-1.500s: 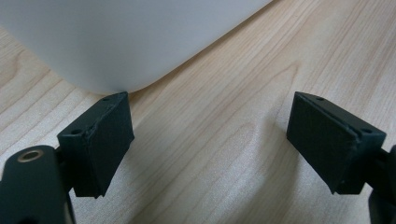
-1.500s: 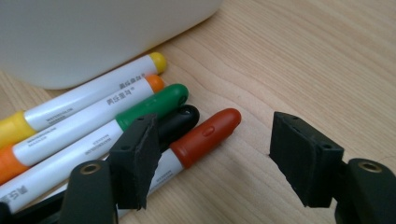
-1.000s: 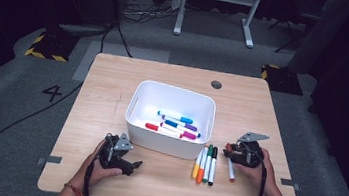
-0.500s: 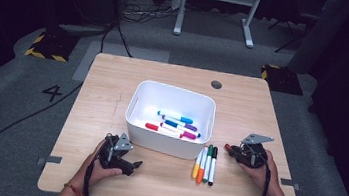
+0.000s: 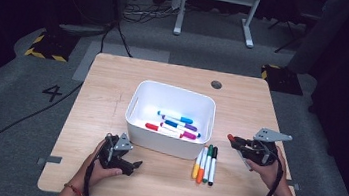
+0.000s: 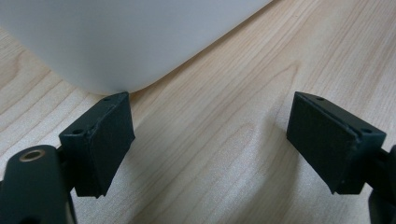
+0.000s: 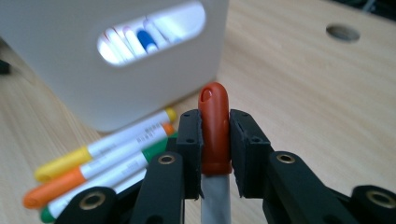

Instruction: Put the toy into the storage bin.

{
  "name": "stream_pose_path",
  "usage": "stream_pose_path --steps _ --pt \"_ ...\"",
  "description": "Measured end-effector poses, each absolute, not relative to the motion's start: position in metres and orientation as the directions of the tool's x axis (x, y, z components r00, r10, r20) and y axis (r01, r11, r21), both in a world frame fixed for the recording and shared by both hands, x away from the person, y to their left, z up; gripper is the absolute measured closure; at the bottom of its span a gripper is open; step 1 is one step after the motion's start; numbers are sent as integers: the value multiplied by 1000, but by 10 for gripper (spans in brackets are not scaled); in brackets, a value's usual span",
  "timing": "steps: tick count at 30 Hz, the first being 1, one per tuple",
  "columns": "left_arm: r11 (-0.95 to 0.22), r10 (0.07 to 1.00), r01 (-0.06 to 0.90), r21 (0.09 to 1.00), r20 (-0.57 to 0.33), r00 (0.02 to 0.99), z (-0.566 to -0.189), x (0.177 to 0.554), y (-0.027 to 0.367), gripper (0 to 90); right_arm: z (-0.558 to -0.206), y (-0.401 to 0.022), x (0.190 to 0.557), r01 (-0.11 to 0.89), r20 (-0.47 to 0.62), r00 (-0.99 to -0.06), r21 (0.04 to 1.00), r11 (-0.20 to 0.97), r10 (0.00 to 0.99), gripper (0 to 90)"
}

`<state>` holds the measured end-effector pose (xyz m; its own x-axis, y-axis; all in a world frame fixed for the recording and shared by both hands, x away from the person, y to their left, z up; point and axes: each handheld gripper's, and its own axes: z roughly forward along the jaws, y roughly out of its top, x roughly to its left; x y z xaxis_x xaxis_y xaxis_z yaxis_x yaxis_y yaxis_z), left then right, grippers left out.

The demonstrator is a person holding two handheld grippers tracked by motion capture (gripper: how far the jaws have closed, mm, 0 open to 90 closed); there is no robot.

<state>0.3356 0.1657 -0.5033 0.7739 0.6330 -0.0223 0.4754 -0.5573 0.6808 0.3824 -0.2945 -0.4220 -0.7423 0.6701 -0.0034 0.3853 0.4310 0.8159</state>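
Note:
My right gripper is shut on a red-capped marker and holds it above the table, right of the white bin. In the right gripper view the red cap stands up between the black pads, with the grey barrel below. The bin's handle slot shows several markers inside. More markers lie in the bin in the high view. My left gripper rests open on the table at the bin's front left. Its jaws stand wide apart over bare wood, beside the bin's corner.
Several markers, yellow, orange and green, lie side by side on the table in front of the bin's right corner; they show again at the lower left. A round cable hole sits in the tabletop behind the bin.
The right gripper closed on the red marker that lay to the right of the row and lifted it off the table. The left gripper has not moved.

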Motion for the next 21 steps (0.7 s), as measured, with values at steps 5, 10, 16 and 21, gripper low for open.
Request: stream_pose_path --steps 5,10,16,21 --pt "-556 634 477 681 -23 773 -503 336 166 149 -386 -289 376 318 -20 -769 855 410 638 754" --pt "-557 634 476 680 -21 773 -503 336 166 149 -349 -275 374 267 -26 -802 878 397 597 754" --pt "-556 634 477 680 -23 773 -503 336 166 149 -316 -249 377 205 -72 -830 882 424 553 754" --pt "-558 634 476 680 -21 773 -503 336 166 149 -295 -225 382 185 -74 -854 881 436 514 754"
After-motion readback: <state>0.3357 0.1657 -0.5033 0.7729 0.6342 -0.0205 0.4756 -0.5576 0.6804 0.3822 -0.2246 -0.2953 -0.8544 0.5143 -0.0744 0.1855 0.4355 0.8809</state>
